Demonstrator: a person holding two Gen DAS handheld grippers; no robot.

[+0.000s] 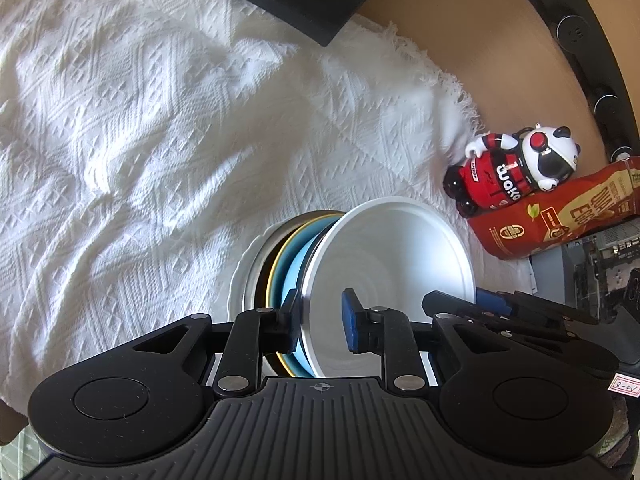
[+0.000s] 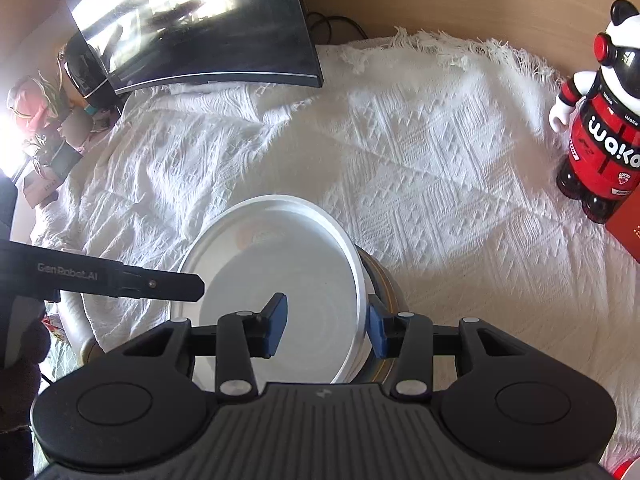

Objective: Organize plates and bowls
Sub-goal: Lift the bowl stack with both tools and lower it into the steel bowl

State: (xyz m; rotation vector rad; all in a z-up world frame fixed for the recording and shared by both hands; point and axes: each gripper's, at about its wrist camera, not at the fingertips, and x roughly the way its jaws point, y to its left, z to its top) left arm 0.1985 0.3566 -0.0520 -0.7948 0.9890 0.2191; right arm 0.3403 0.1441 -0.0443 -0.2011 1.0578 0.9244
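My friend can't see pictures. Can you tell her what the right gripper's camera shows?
The right gripper straddles the rim of a white bowl that tops a stack of dishes on a white knitted cloth. The left gripper reaches in from the left, and a red panda figure stands at the far right.

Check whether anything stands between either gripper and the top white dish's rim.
Nothing visible does. The left gripper and right gripper each straddle the white dish at its rim, one finger inside, one outside, not yet clamped.
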